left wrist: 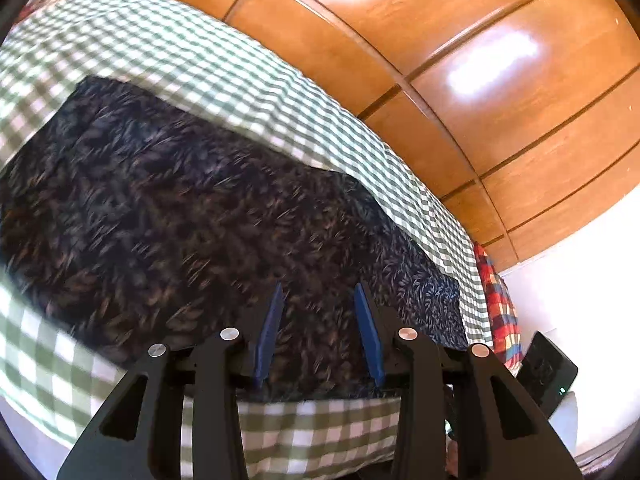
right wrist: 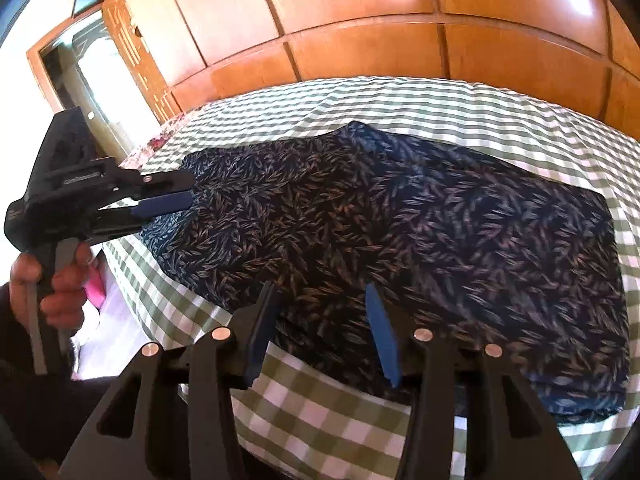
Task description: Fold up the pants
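The pants are dark navy with a leaf print and lie spread flat on a green-and-white checked bedsheet. They also show in the right wrist view. My left gripper is open, its blue fingers hovering over the pants near their front edge. It also shows in the right wrist view, at the pants' left end. My right gripper is open and empty, above the pants' near edge.
A wooden wardrobe stands behind the bed. A red plaid cloth and a black device sit at the bed's right end. An open doorway is at the left. The sheet's front edge hangs down near me.
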Motion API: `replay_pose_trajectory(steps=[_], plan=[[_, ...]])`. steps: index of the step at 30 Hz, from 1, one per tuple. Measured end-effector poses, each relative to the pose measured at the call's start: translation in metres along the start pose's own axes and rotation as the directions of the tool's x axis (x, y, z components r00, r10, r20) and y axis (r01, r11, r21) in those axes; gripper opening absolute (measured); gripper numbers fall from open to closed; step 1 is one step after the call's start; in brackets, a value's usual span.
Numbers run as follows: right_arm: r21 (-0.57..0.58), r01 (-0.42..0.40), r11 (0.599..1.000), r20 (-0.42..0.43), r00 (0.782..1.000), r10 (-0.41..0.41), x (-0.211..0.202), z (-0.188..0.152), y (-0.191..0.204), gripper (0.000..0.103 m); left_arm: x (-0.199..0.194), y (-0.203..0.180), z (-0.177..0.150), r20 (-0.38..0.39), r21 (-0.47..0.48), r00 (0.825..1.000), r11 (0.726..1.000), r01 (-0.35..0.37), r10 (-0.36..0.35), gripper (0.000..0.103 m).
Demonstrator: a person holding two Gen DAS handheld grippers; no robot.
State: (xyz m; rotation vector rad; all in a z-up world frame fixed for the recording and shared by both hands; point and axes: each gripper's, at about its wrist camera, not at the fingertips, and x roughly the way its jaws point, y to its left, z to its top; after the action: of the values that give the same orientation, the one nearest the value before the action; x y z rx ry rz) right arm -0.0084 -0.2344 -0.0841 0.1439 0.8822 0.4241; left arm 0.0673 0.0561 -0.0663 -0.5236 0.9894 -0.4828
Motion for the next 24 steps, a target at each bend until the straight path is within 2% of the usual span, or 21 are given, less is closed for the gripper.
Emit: replay_pose_trajectory(steps=[3, 5, 8, 11, 14, 16, 17, 19, 21, 23, 24], plan=[[0.013, 0.027, 1.000, 0.020, 0.999, -0.027, -0.003, 0.012, -0.013, 0.045, 0.011, -0.017, 0.001, -0.011, 0.071, 0.998, 0.996, -0.057, 0.057, 0.036], [0.033, 0.032, 0.999, 0.042, 0.999, -0.034, -0.003, 0.033, -0.023, 0.044, 0.015, -0.028, -0.004, -0.020, 0.137, 0.997, 0.988, -0.070, 0.074, 0.036], [0.038, 0.035, 0.999, 0.065, 0.997, -0.037, 0.008, 0.068, -0.032, 0.044, 0.023, -0.050, -0.015, -0.018, 0.259, 0.992, 0.959, -0.116, 0.125, 0.036], [-0.003, 0.042, 0.999, 0.055, 0.998, -0.042, 0.034, 0.104, -0.024, 0.044, 0.030, -0.054, -0.019, -0.004, 0.314, 0.983, 0.933, -0.175, 0.186, 0.036], [-0.068, 0.102, 0.992, 0.020, 0.995, -0.100, 0.074, 0.129, -0.012, 0.044, 0.039, -0.049, -0.018, 0.004, 0.328, 0.965, 0.911, -0.249, 0.263, 0.036], [-0.087, 0.127, 0.988, -0.046, 0.990, -0.131, 0.108, 0.141, -0.011, 0.044, 0.043, -0.043, -0.018, 0.014, 0.333, 0.951, 0.896, -0.295, 0.308, 0.036], [-0.087, 0.137, 0.987, -0.069, 0.987, -0.143, 0.119, 0.141, -0.015, 0.037, 0.045, -0.039, -0.018, 0.015, 0.334, 0.946, 0.890, -0.311, 0.325, 0.036], [-0.116, 0.185, 0.976, -0.114, 0.973, -0.198, 0.143, 0.144, -0.018, 0.011, 0.047, -0.031, -0.017, 0.011, 0.333, 0.937, 0.882, -0.332, 0.349, 0.036], [-0.095, 0.210, 0.973, -0.119, 0.968, -0.220, 0.157, 0.144, -0.029, 0.011, 0.054, -0.023, -0.018, -0.005, 0.332, 0.928, 0.876, -0.349, 0.371, 0.036], [-0.056, 0.205, 0.977, -0.121, 0.970, -0.210, 0.161, 0.145, -0.035, 0.011, 0.056, -0.019, -0.019, -0.006, 0.325, 0.931, 0.881, -0.343, 0.365, 0.036], [-0.072, 0.219, 0.973, -0.115, 0.967, -0.226, 0.159, 0.145, -0.032, 0.011, 0.054, -0.018, -0.019, -0.001, 0.320, 0.933, 0.884, -0.340, 0.359, 0.036]])
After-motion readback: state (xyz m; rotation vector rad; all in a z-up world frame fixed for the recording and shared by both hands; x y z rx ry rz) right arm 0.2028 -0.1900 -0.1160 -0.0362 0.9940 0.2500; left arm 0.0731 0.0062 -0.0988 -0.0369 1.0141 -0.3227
